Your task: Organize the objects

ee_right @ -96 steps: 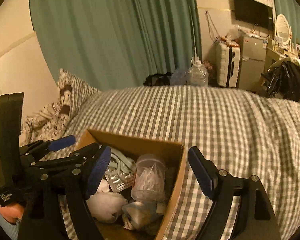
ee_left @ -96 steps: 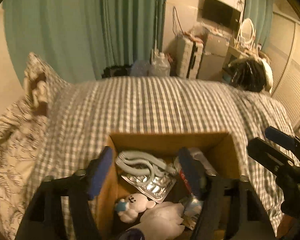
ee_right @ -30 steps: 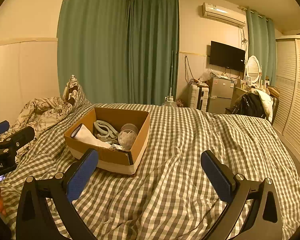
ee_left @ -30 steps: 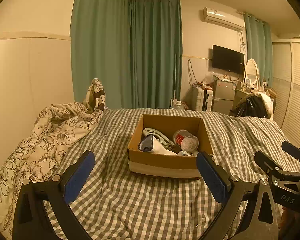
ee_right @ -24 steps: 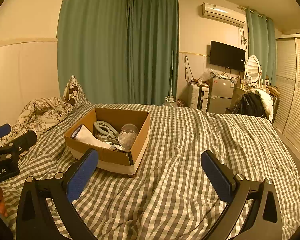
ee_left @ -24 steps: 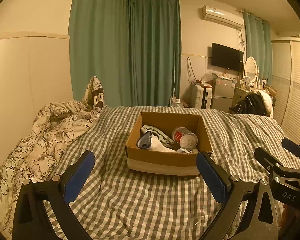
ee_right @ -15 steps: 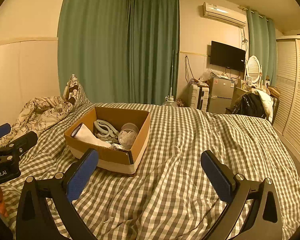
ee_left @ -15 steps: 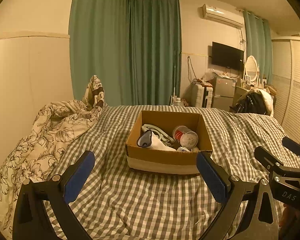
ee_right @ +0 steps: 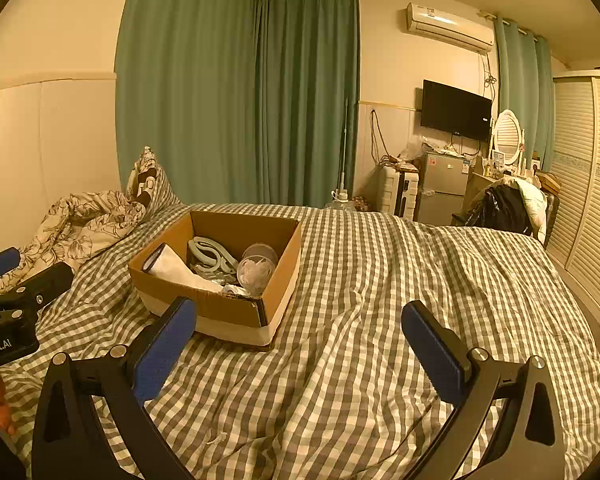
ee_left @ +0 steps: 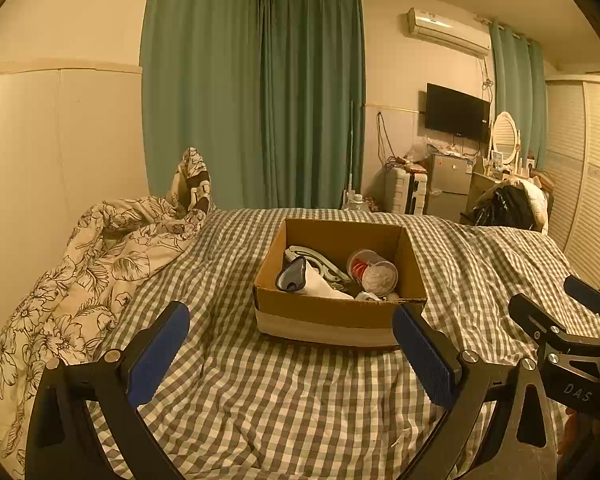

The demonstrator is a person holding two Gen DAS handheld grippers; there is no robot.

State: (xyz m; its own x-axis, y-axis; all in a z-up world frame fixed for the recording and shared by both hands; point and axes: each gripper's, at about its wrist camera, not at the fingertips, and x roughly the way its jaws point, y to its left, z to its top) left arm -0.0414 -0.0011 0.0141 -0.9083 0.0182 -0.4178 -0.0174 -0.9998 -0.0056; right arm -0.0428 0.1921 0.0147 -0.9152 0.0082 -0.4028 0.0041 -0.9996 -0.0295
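An open cardboard box [ee_left: 336, 316] [ee_right: 236, 314] sits on the checked bed cover. Inside lie a white sock [ee_left: 318, 282] [ee_right: 180, 270], a pale green curved plastic piece [ee_left: 320, 258] [ee_right: 210, 254] and a clear round tub [ee_left: 376, 274] [ee_right: 258, 270]. My left gripper [ee_left: 290, 354] is open and empty, held back from the box's near side. My right gripper [ee_right: 298, 350] is open too, nothing between its fingers, to the right of the box over bare cover. Each gripper shows at the edge of the other's view.
A crumpled floral duvet [ee_left: 80, 276] and a pillow [ee_left: 192, 184] lie at the left by the wall. Green curtains [ee_left: 256, 100] hang behind the bed. A TV [ee_left: 458, 112], small fridge [ee_left: 448, 184], chair with clothes [ee_left: 508, 204] and louvred wardrobe [ee_left: 588, 200] stand at the right.
Both grippers have pulled far back from inside the box, which now sits small in the middle distance. Over the last second the views have barely shifted.
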